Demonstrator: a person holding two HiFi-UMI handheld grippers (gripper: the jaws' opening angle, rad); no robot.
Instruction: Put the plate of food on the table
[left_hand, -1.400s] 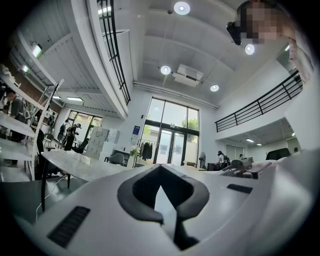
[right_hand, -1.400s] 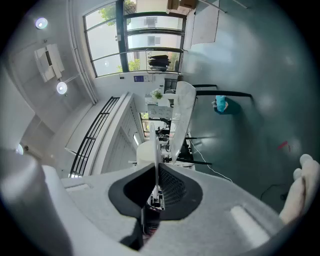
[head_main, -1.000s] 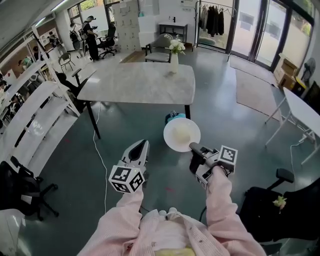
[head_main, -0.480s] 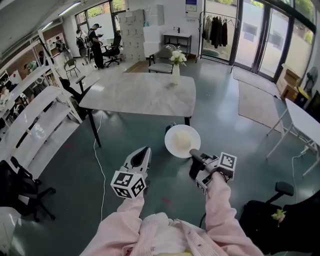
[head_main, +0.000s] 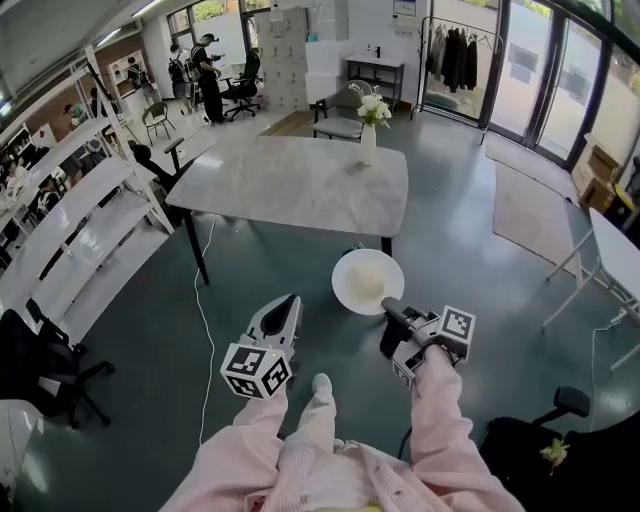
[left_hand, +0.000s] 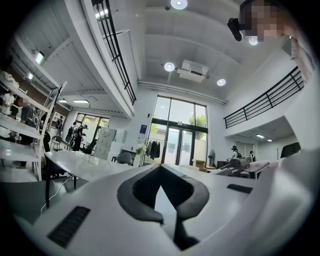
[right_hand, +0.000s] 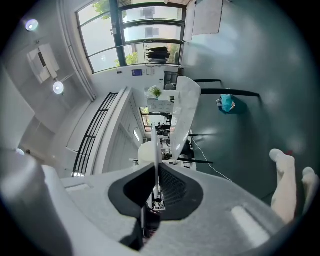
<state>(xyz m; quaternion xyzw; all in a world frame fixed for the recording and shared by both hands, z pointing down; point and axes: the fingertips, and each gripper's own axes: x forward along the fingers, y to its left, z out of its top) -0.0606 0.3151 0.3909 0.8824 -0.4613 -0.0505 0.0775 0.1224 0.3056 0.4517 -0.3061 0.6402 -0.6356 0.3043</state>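
Note:
A white plate (head_main: 368, 281) with a pale mound of food (head_main: 366, 276) hangs level over the grey floor, just short of the near edge of the white marble table (head_main: 300, 180). My right gripper (head_main: 390, 310) is shut on the plate's near rim. In the right gripper view the rim (right_hand: 157, 145) runs edge-on between the pads of the right gripper (right_hand: 155, 167). My left gripper (head_main: 285, 308) is held to the plate's left, apart from it, shut with nothing in it. In the left gripper view the left gripper (left_hand: 160, 167) points over the table top (left_hand: 85, 167).
A vase of white flowers (head_main: 368, 135) stands at the table's far right. White shelving (head_main: 70, 230) and a black chair (head_main: 40, 370) are at the left, another white table (head_main: 615, 250) at the right. A cable (head_main: 205, 330) lies on the floor. My shoe (head_main: 321, 385) shows below.
The marble table has drawn nearer as I walk toward it. The plate stays in my right gripper. A shoe has come into view between my arms.

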